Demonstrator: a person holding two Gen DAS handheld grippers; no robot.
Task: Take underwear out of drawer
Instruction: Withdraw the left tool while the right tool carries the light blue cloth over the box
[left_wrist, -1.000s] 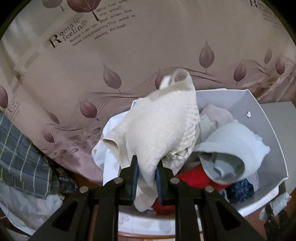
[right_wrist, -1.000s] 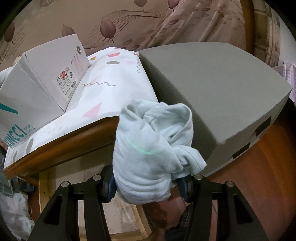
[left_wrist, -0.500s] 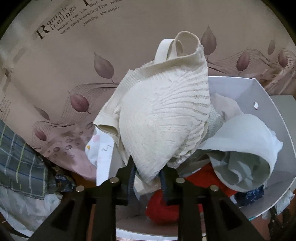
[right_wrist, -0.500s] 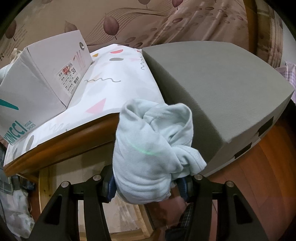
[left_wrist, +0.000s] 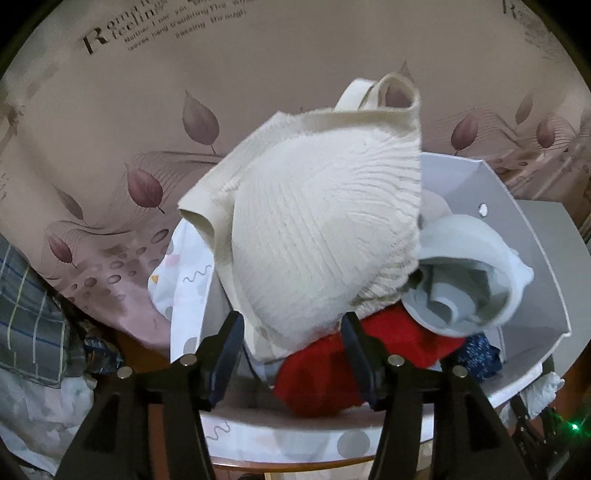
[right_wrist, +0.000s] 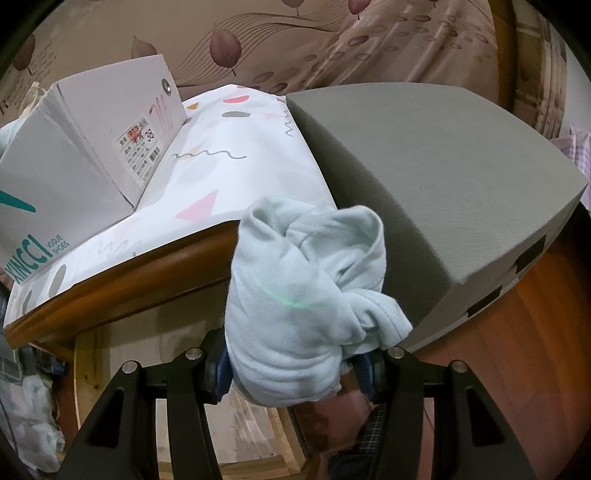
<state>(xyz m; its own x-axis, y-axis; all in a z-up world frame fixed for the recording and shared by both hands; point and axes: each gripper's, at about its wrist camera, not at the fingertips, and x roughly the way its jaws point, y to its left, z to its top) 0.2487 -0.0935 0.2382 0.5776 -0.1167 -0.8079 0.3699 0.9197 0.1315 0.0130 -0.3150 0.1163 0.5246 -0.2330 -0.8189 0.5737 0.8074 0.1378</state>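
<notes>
Presently listed: one cream ribbed undergarment (left_wrist: 317, 229), soft, light and limp, lying between the parted jaws of the left gripper (left_wrist: 291, 350), which have just been opening; the pads no longer press it, and it sits above the white box (left_wrist: 532, 280) of mixed clothes. One pale blue garment (right_wrist: 295, 299), bunched, clenched in the right gripper (right_wrist: 295, 369) beside the table edge (right_wrist: 122, 291). Both are floppy and likely to sag; best taken at a thick fold or band.
</notes>
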